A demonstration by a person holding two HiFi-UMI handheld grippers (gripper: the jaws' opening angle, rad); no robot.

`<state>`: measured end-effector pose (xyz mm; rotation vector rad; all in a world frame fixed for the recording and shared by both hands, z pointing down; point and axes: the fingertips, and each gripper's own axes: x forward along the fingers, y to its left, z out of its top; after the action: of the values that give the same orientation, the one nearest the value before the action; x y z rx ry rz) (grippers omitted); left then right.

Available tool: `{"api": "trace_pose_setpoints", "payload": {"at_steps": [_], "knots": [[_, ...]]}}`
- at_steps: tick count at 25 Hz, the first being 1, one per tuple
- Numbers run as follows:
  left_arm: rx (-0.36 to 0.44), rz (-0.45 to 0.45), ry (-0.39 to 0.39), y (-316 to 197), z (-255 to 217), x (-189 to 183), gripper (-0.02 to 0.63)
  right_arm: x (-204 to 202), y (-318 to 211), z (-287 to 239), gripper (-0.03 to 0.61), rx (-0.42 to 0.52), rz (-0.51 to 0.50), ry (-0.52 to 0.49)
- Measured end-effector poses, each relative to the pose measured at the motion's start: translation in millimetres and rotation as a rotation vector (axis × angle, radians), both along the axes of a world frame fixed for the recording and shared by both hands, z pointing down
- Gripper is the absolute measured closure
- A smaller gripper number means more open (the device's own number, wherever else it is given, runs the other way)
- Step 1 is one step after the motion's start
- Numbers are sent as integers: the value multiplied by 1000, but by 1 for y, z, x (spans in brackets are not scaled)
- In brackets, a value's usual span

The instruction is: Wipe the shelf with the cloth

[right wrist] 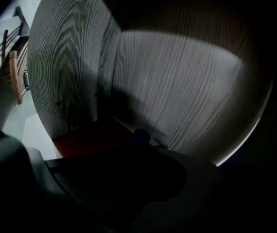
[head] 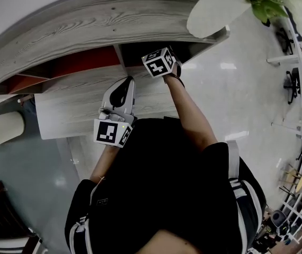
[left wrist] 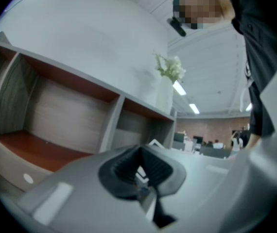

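The shelf unit [head: 77,33] has a grey wood-grain top and red-floored compartments. My right gripper reaches into the right compartment; only its marker cube [head: 159,62] shows in the head view. In the right gripper view the jaws [right wrist: 141,139] are lost in deep shadow before the wood-grain back wall [right wrist: 177,91] and red floor [right wrist: 87,140]. A dark mass lies over them, and I cannot tell whether it is the cloth. My left gripper [head: 125,84] hangs in front of the shelf over the lower ledge, its dark pads [left wrist: 139,174] closed together and holding nothing.
A white vase with green leaves [head: 220,9] stands on the shelf top at the right end, also seen from below as a vase [left wrist: 164,93]. A pale ledge [head: 66,118] juts out under the compartments. A cream cylinder [head: 0,132] sits at the left. Glossy floor lies to the right.
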<state>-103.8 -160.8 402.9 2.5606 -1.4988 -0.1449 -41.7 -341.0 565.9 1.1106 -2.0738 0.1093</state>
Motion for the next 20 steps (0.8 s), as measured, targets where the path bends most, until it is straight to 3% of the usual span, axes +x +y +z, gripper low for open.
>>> {"api": "trace_pose_setpoints", "payload": {"at_steps": [20], "knots": [[-6, -109, -8, 14, -1, -23, 609, -73, 13, 2, 526, -14, -387, 19]]}}
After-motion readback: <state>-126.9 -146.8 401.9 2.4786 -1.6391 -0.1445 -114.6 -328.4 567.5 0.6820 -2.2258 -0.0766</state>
